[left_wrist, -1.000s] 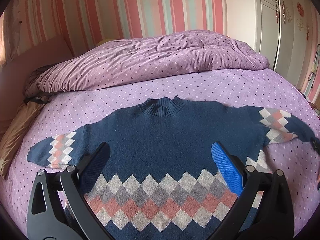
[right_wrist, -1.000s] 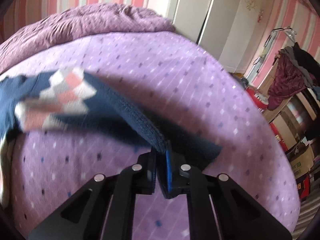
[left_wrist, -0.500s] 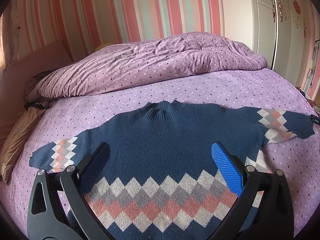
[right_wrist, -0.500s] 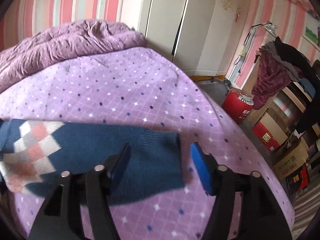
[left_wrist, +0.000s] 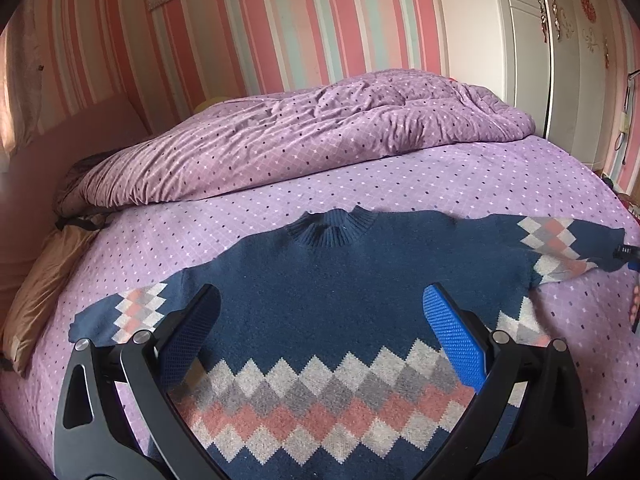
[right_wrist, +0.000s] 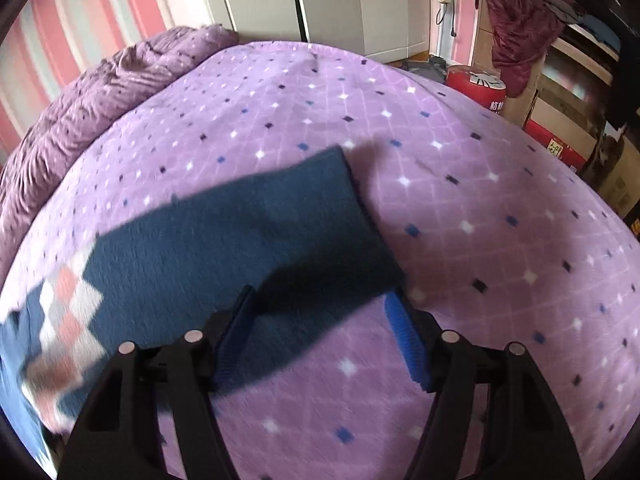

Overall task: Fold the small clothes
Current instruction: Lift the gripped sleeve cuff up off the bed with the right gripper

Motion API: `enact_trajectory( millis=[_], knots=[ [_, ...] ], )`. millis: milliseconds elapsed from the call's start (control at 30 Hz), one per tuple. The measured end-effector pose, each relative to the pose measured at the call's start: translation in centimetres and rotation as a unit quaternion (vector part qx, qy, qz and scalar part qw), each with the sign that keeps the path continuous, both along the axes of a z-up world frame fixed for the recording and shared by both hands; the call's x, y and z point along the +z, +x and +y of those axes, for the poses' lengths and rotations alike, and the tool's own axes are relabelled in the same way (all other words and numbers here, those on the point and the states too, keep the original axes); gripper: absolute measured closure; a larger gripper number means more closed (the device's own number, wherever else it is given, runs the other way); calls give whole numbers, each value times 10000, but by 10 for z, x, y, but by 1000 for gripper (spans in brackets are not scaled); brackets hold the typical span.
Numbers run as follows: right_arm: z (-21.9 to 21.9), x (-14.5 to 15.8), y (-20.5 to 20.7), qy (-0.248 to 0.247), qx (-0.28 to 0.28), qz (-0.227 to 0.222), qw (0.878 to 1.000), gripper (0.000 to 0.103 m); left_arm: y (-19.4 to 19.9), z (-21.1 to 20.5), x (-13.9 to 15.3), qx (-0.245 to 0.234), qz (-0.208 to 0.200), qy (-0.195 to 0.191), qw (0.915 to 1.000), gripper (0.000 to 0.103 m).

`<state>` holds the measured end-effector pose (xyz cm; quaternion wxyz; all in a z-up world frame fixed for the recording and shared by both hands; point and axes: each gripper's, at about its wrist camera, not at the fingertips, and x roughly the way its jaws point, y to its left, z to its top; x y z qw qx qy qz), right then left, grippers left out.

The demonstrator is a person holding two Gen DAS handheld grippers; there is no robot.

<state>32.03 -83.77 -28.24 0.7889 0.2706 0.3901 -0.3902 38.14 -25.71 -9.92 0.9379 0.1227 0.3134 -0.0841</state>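
Observation:
A small navy sweater (left_wrist: 352,280) with pink, grey and white diamonds lies flat, front up, on the purple bed, both sleeves spread out. My left gripper (left_wrist: 320,316) is open and empty, hovering above the sweater's lower body. In the right wrist view the sweater's right sleeve (right_wrist: 224,232) lies flat on the bed, cuff pointing away. My right gripper (right_wrist: 324,320) is open, just above the near edge of that sleeve, holding nothing. The right gripper's tip also shows in the left wrist view (left_wrist: 628,256) at the sleeve cuff.
A bunched purple duvet (left_wrist: 304,128) lies across the far side of the bed. A tan pillow (left_wrist: 44,284) sits at the left edge. White wardrobes (left_wrist: 560,48) stand on the right. Beyond the bed's right edge are a red drum (right_wrist: 476,84), boxes and hanging clothes (right_wrist: 520,32).
My right gripper let go of the sleeve cuff, opened, and the sleeve now lies flat on the bed. My left gripper stayed open and tilted up slightly.

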Motion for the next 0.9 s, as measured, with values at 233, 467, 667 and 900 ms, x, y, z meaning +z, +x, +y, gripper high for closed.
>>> enact_trajectory(
  millis=[233, 467, 667, 900],
  knots=[
    [0, -2, 17, -160, 42, -73, 9998, 89, 0, 2, -7, 10, 67, 124, 9999, 3],
    [14, 7, 16, -583, 162, -47, 9982, 92, 0, 6, -2, 39, -8, 170, 9998, 3],
    [55, 53, 17, -1271, 552, -122, 9903, 92, 0, 18, 5, 90, -53, 118, 9999, 3],
    [164, 128, 60, -1839, 1661, -248, 9685, 92, 7, 53, 19, 261, -45, 140, 9996, 3]
  ],
)
